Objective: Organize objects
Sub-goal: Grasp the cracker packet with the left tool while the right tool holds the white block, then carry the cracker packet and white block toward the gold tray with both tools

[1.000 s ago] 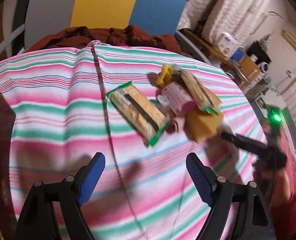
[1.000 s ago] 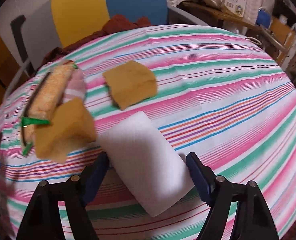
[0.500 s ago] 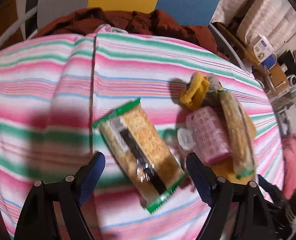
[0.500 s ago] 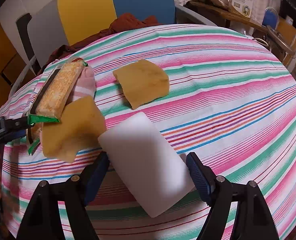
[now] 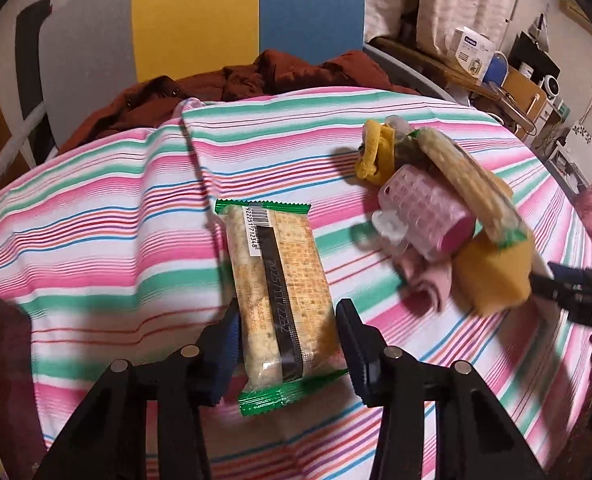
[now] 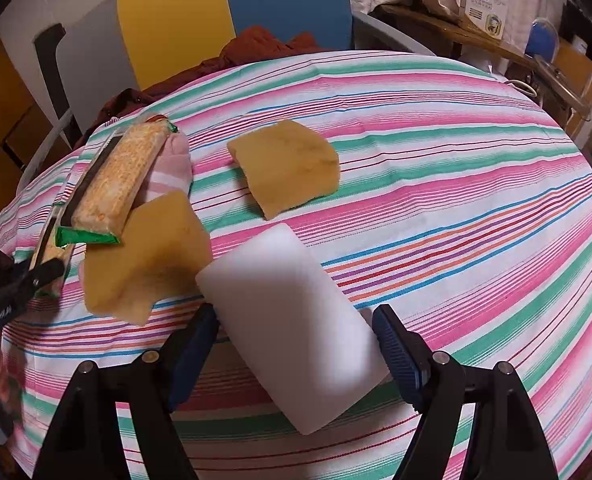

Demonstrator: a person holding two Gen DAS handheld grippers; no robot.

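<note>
A cracker pack (image 5: pixel 280 292) with green ends lies on the striped tablecloth (image 5: pixel 96 216). My left gripper (image 5: pixel 288 344) has narrowed around its near end, and the pads look to be touching its sides. Right of it is a pile: a pink roller (image 5: pixel 424 216), a second cracker pack (image 5: pixel 468 184), a yellow sponge (image 5: pixel 492 280). My right gripper (image 6: pixel 296 344) is open around a white foam block (image 6: pixel 292 320) lying on the cloth. Another yellow sponge (image 6: pixel 288 168) lies beyond it.
A yellow scrunchie (image 5: pixel 376 152) lies at the pile's far end. A brown garment (image 5: pixel 256 80) hangs over the chair behind the table. A shelf with a box (image 6: pixel 484 0) stands at the back right. The right gripper shows in the left wrist view (image 5: pixel 576 292).
My left gripper moved down onto the cracker pack and its jaws closed in around it. The right gripper stayed open around the white block, shifting little.
</note>
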